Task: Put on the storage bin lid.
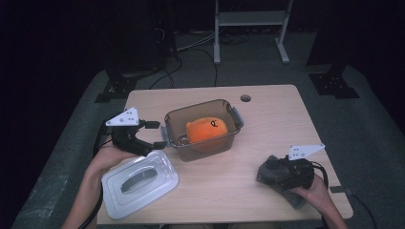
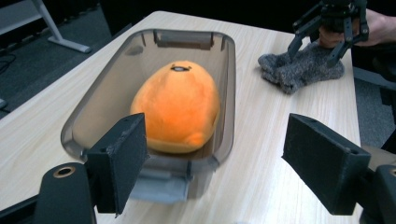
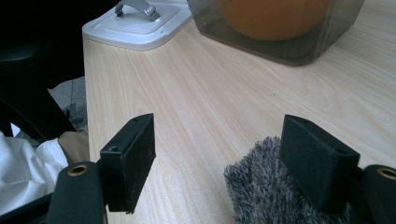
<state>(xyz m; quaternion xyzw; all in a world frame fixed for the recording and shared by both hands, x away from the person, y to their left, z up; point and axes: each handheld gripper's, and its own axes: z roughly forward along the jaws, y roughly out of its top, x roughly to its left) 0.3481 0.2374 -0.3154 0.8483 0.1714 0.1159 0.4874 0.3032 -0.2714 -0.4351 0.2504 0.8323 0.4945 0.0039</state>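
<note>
left gripper (image 1: 155, 134): jaws standing wide apart, nothing between the pads, pointing level across the table | left hand (image 1: 111, 155): gripping it from behind | right gripper (image 1: 273, 172): jaws spread, hovering low | right hand (image 1: 315, 191): holding it, forearm entering from bottom edge

Orange plush toy (image 1: 206, 130); smoky translucent box (image 1: 200, 148); grey sock (image 2: 299, 69); pale grey lid (image 1: 139, 182).

No readable text, labels or signs.

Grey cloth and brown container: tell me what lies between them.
Bare tabletop separates the grey cloth from the brown container, clearest in the high view.
</note>
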